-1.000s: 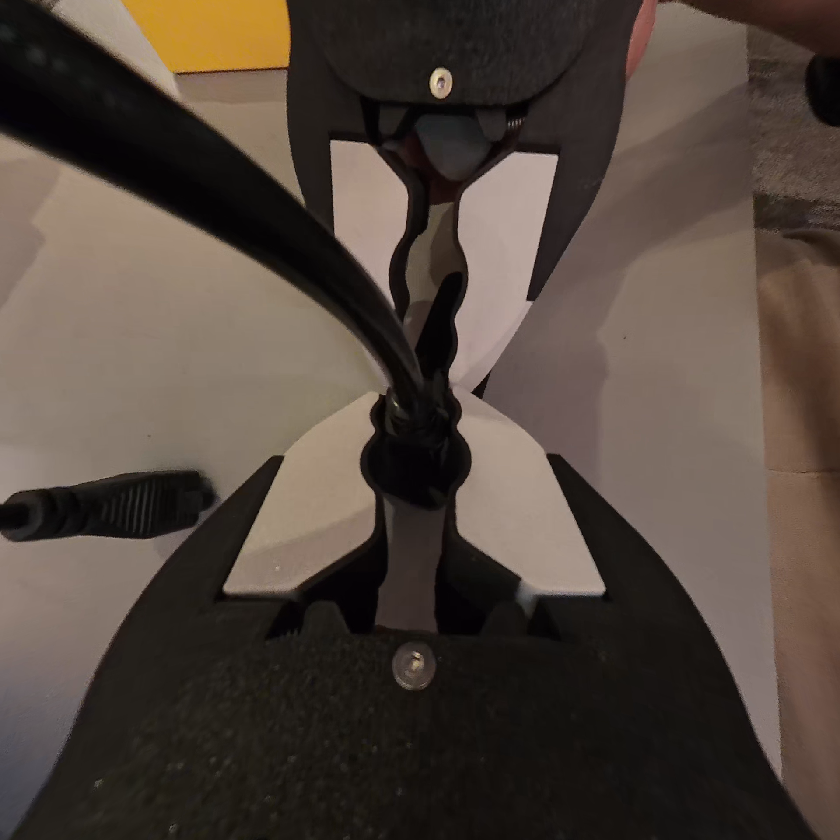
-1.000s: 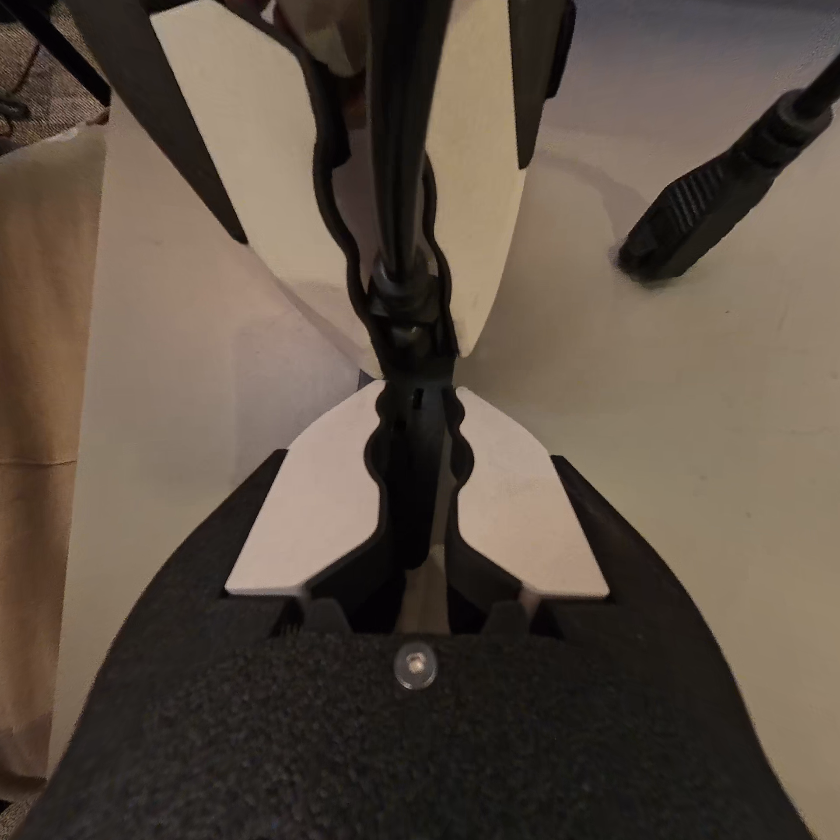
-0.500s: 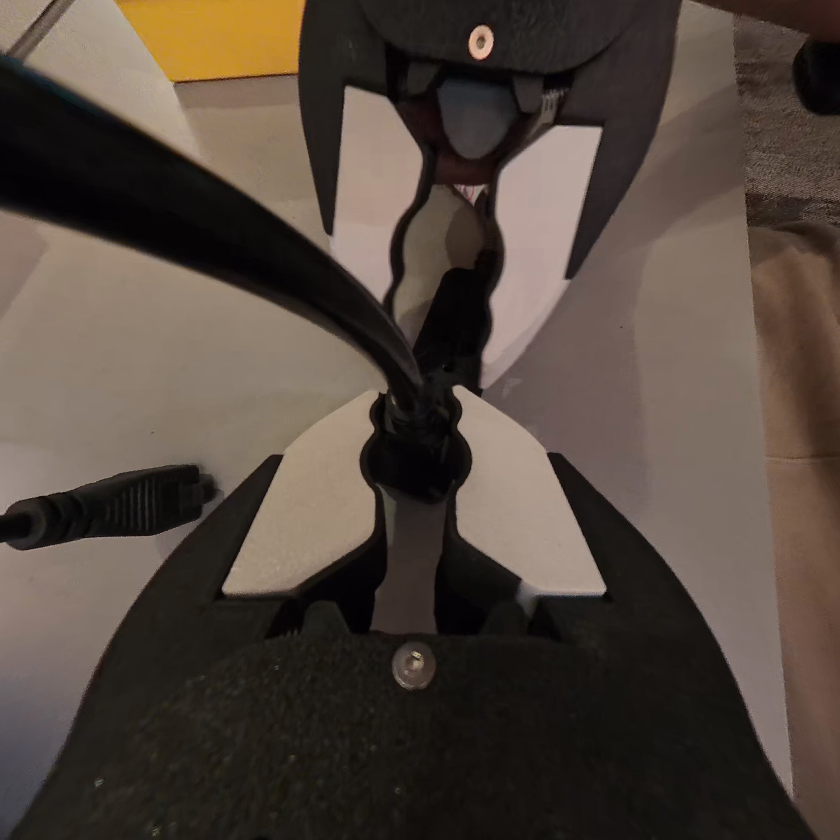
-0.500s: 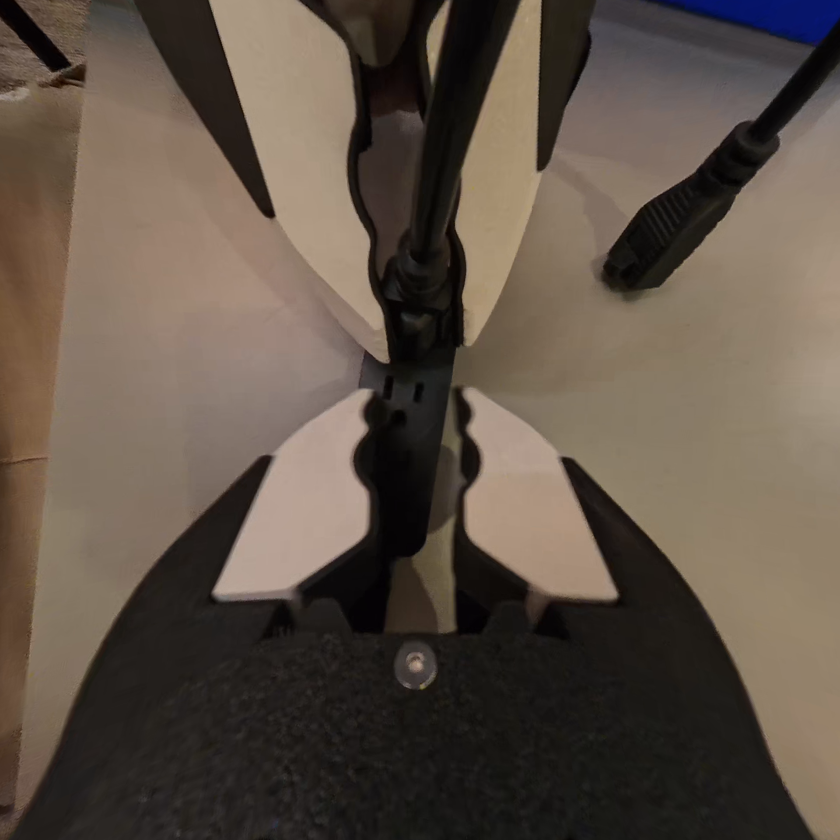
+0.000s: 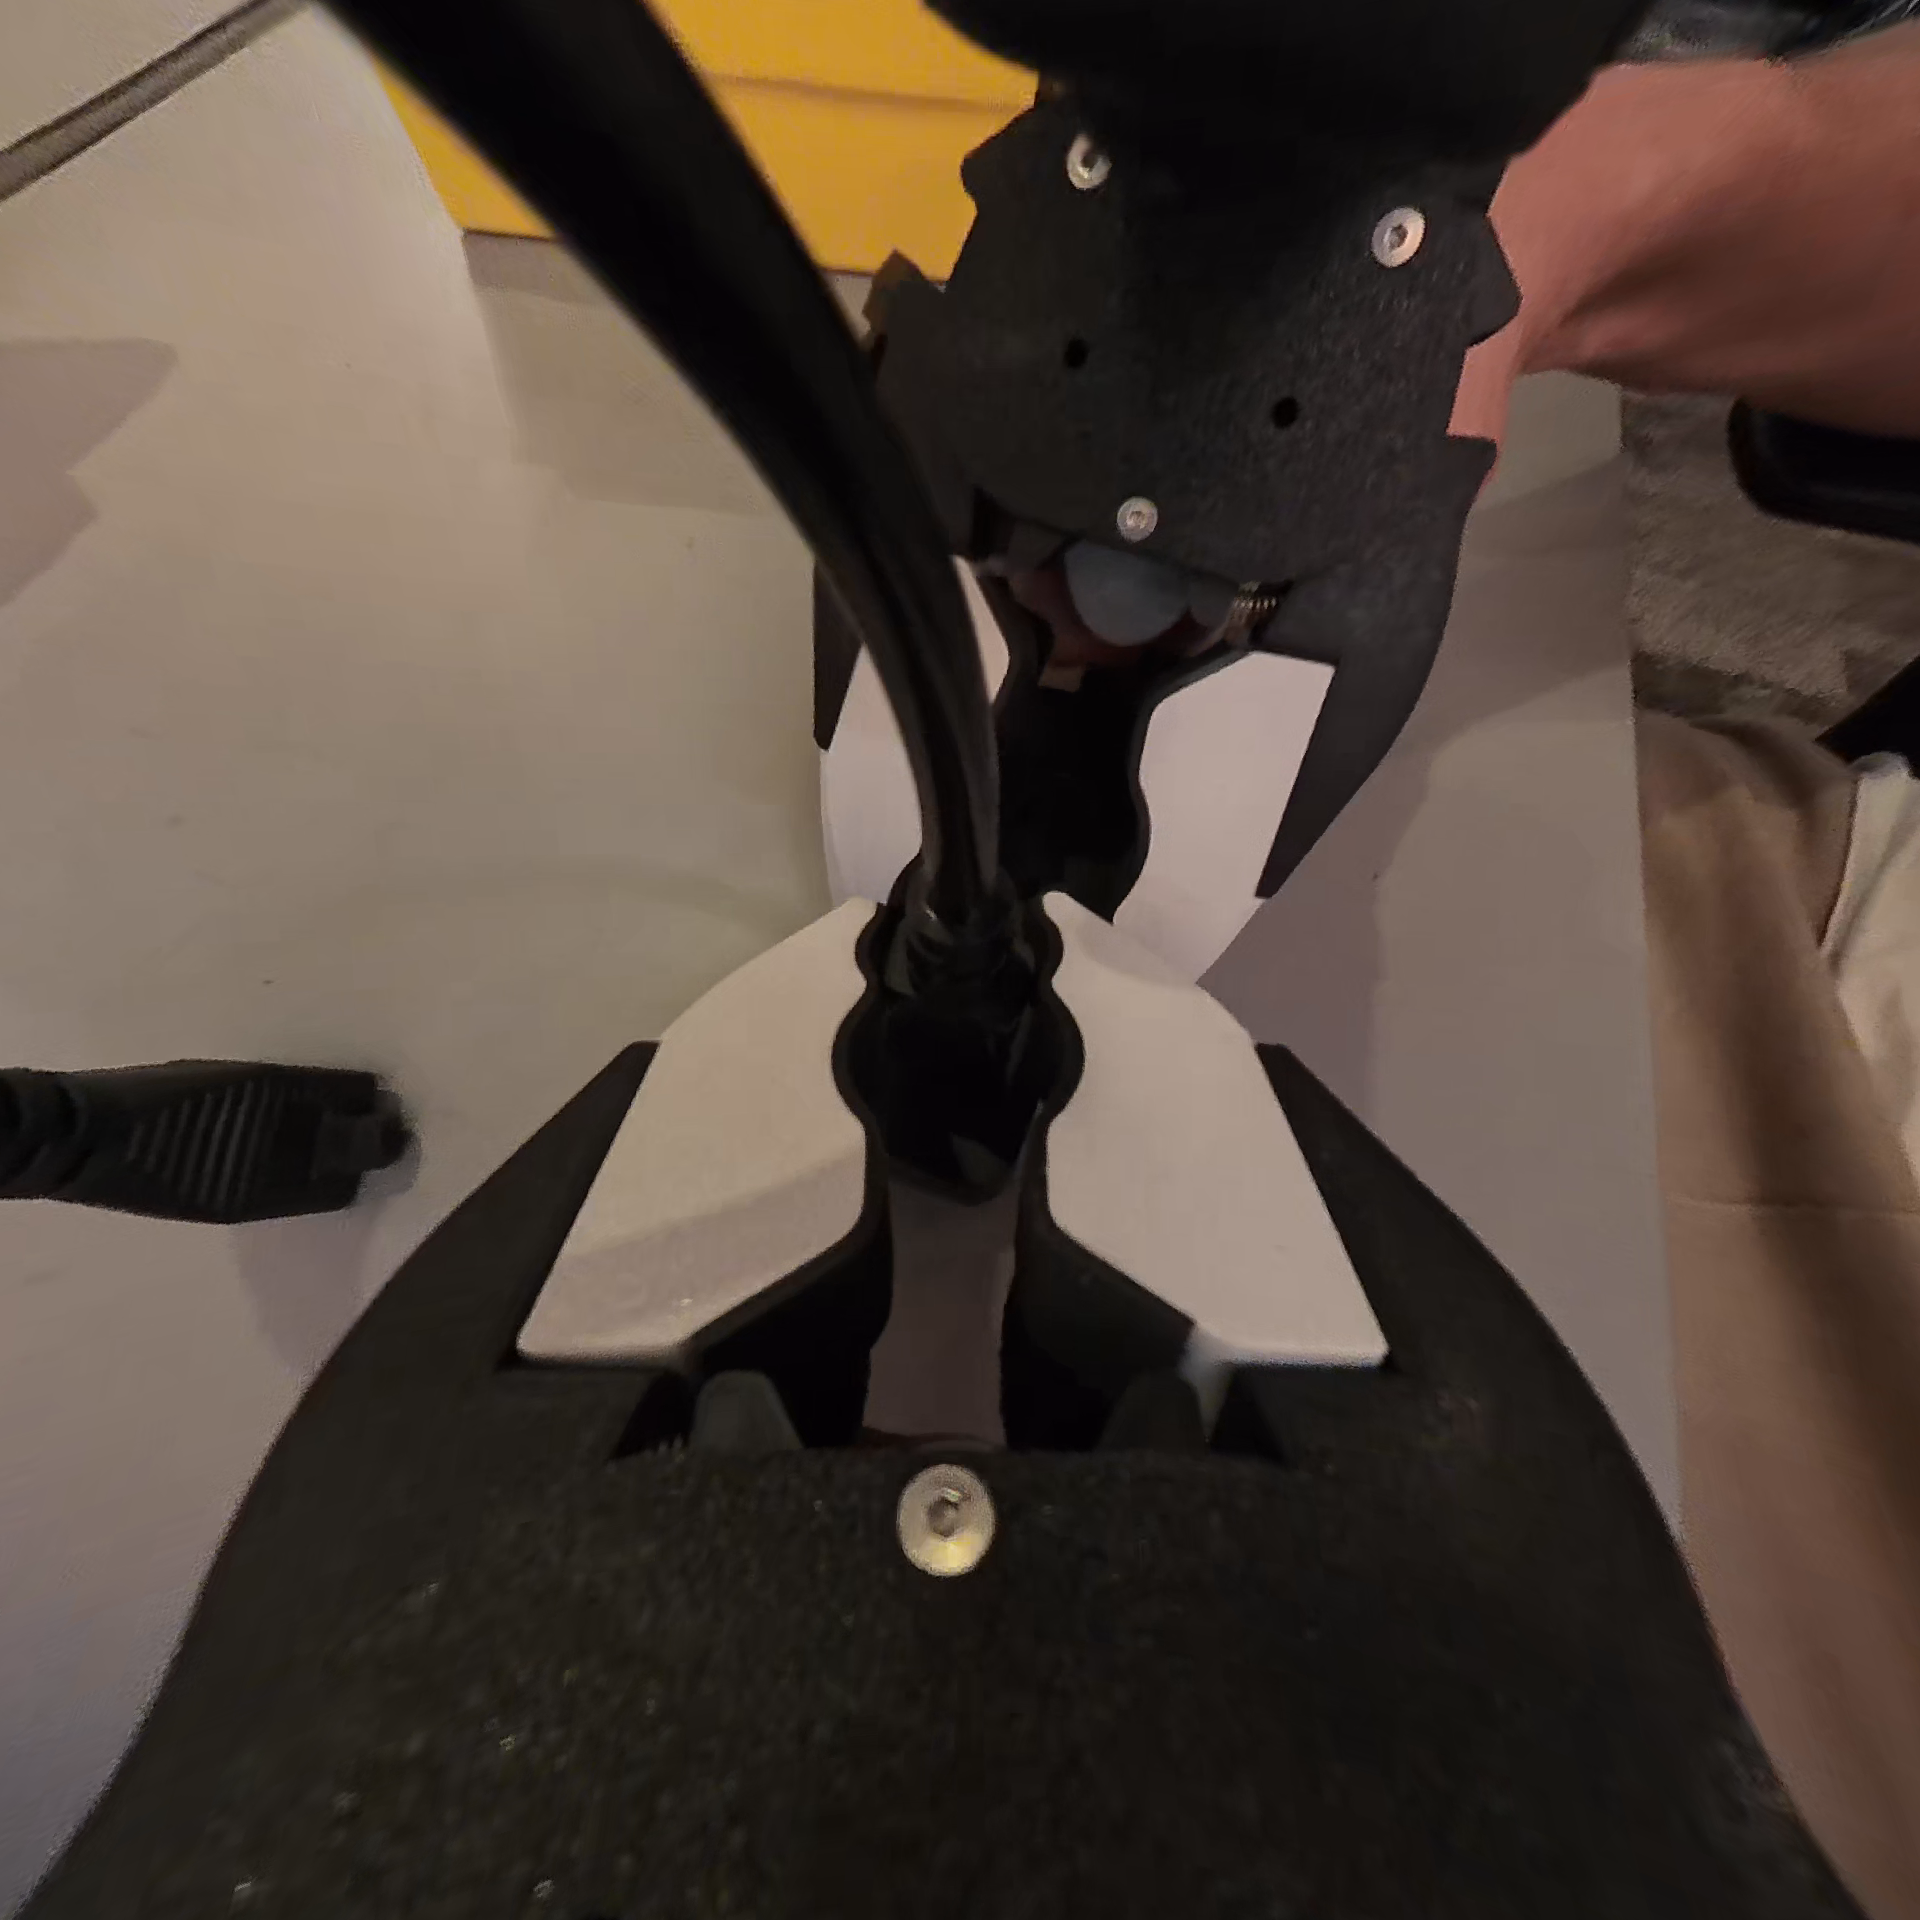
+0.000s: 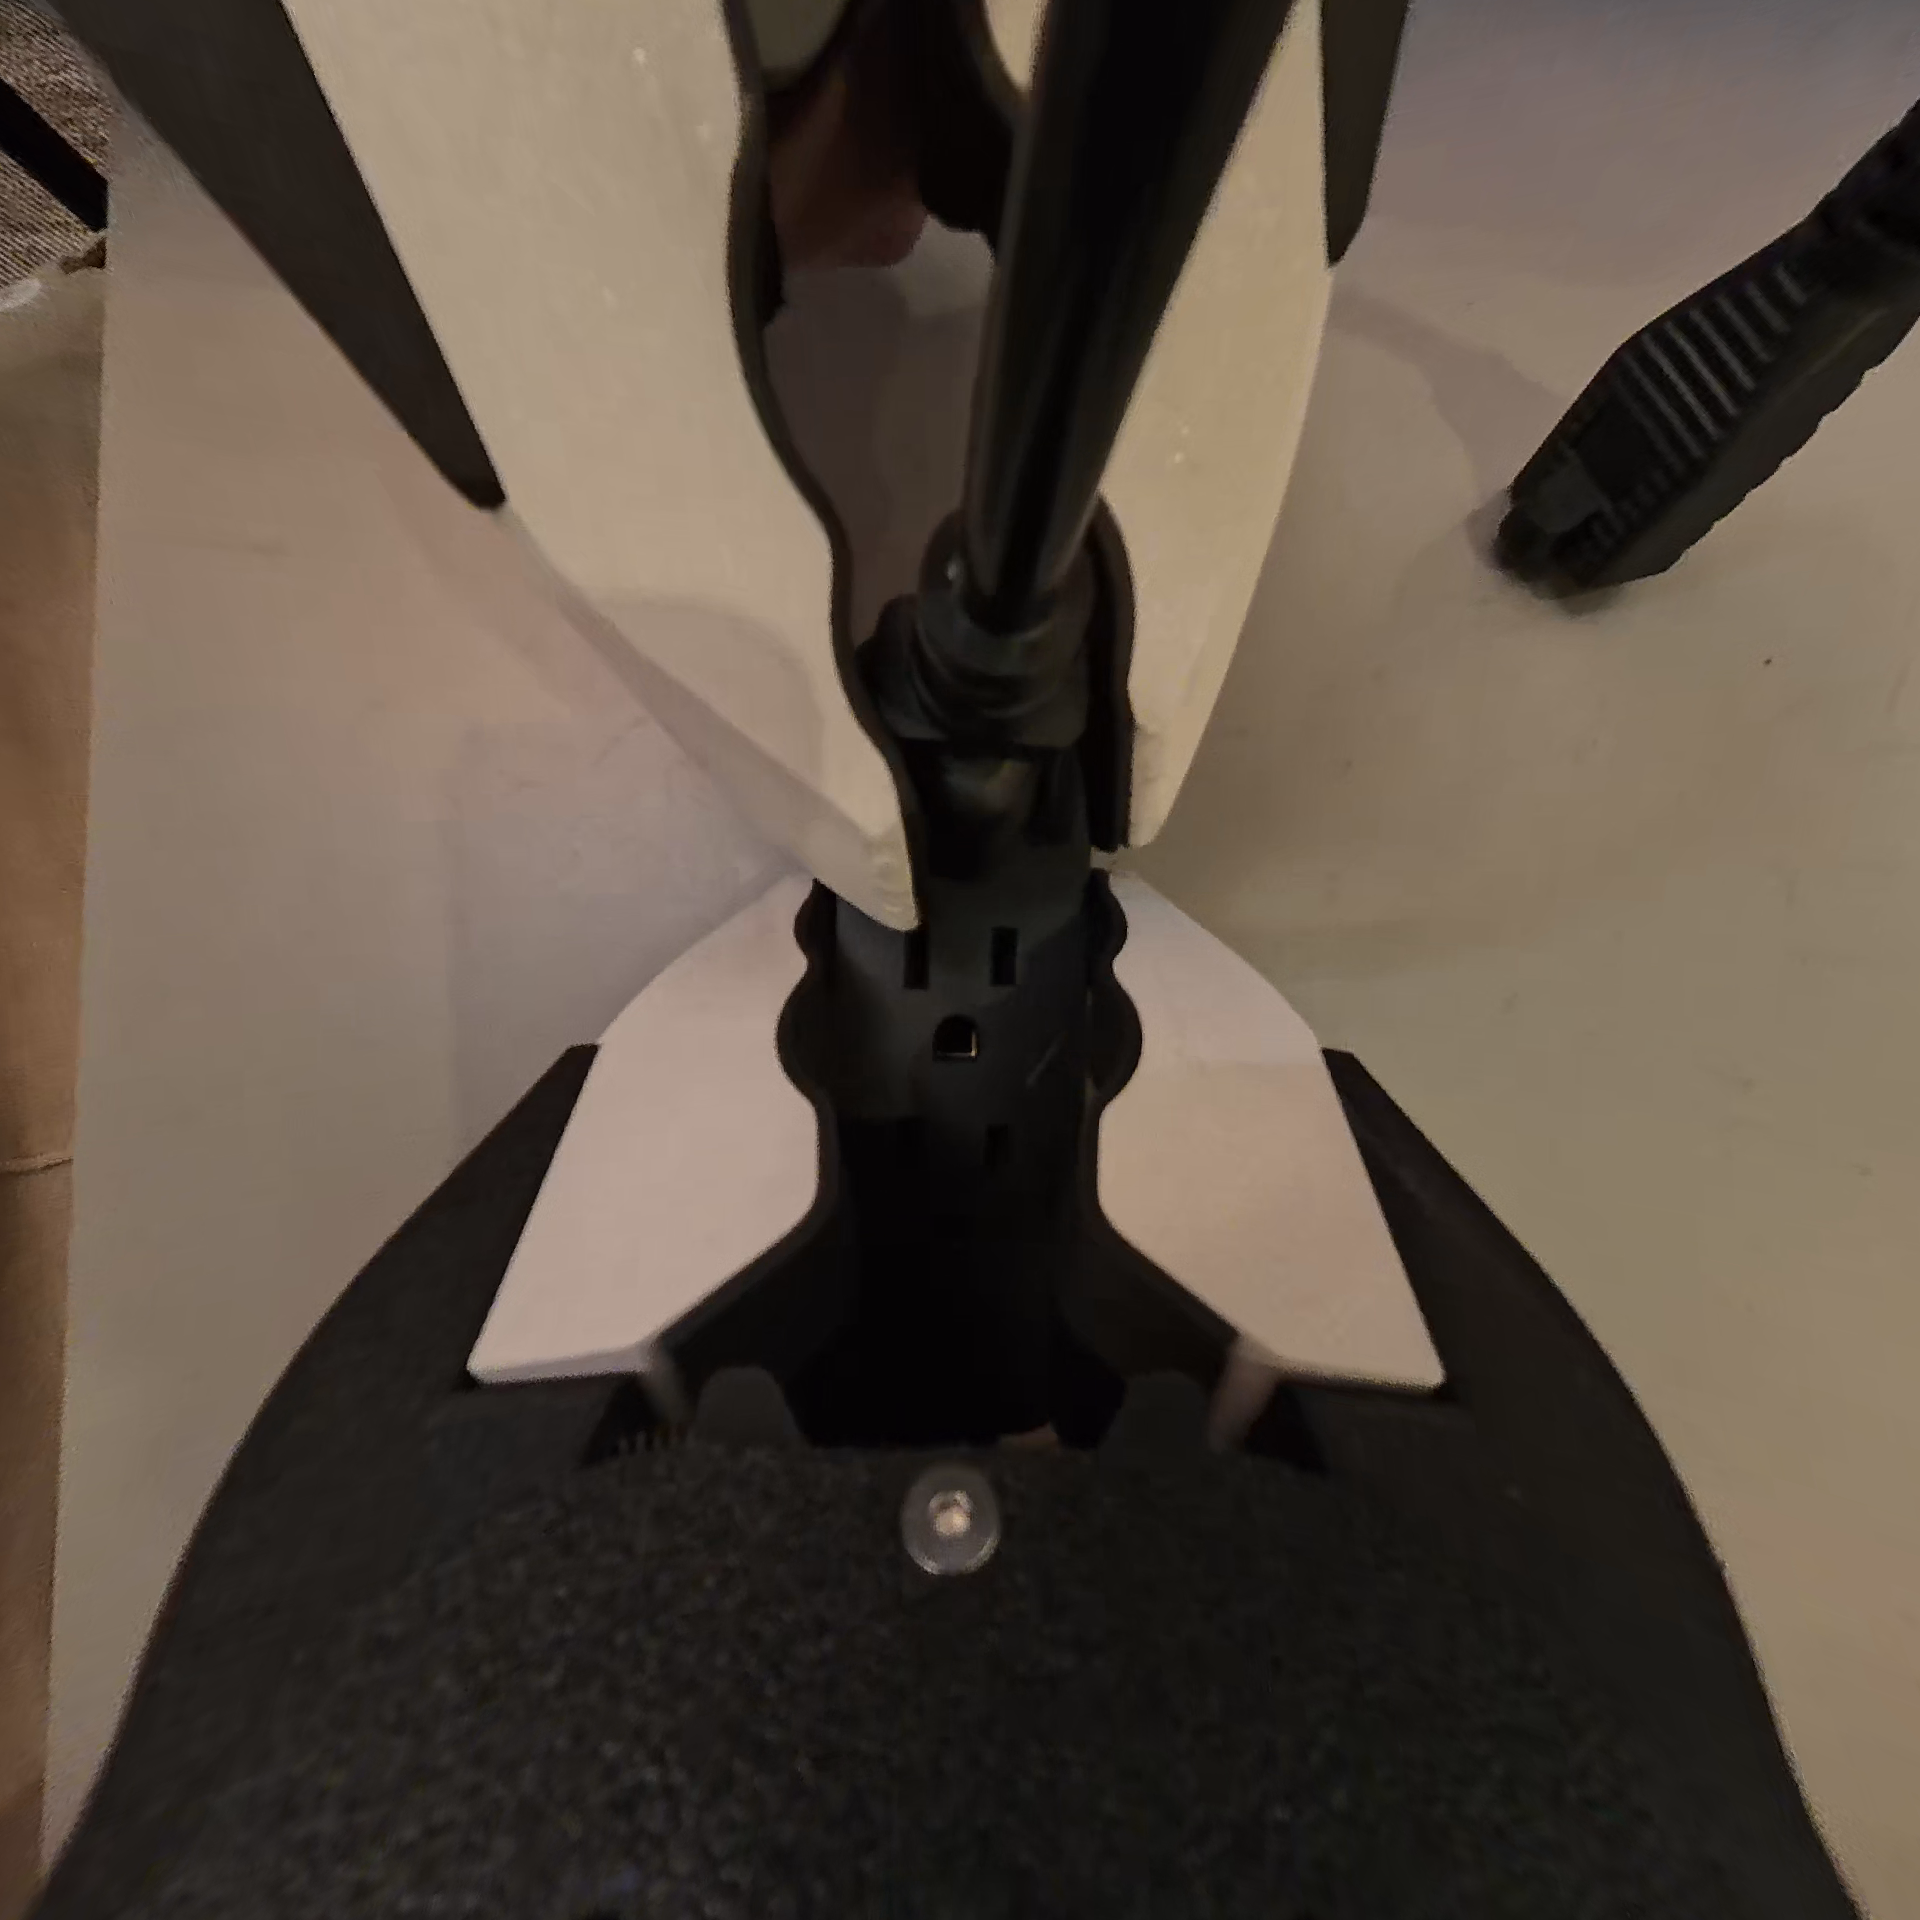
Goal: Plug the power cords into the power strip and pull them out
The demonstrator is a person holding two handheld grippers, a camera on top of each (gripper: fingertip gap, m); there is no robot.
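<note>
My left gripper point(image 5: 961, 935) is shut on a black plug point(image 5: 956, 1081), whose thick black cord point(image 5: 790, 364) arcs up to the left. My right gripper point(image 6: 956, 1029) is shut on the black power strip point(image 6: 951, 1049), with one empty outlet facing the camera. In the right wrist view the left gripper point(image 6: 1003, 831) presses the plug point(image 6: 987, 707) against the strip just beyond that outlet; the prongs are hidden. In the left wrist view the right gripper point(image 5: 1070, 894) faces me tip to tip, with the strip point(image 5: 1081, 790) dark between its fingers.
A second black ribbed cord connector point(image 5: 208, 1153) lies loose on the white table point(image 5: 416, 727); it also shows in the right wrist view point(image 6: 1714, 416). A person's hand point(image 5: 1714, 260) holds the right gripper. Beige cloth point(image 5: 1766, 1143) borders the table. A yellow object point(image 5: 831, 135) sits at the back. Left tips to right tips: about 5 cm.
The two grippers have closed in on each other. The strip has turned in my right gripper so its outlets face the camera, and the plug now meets the strip.
</note>
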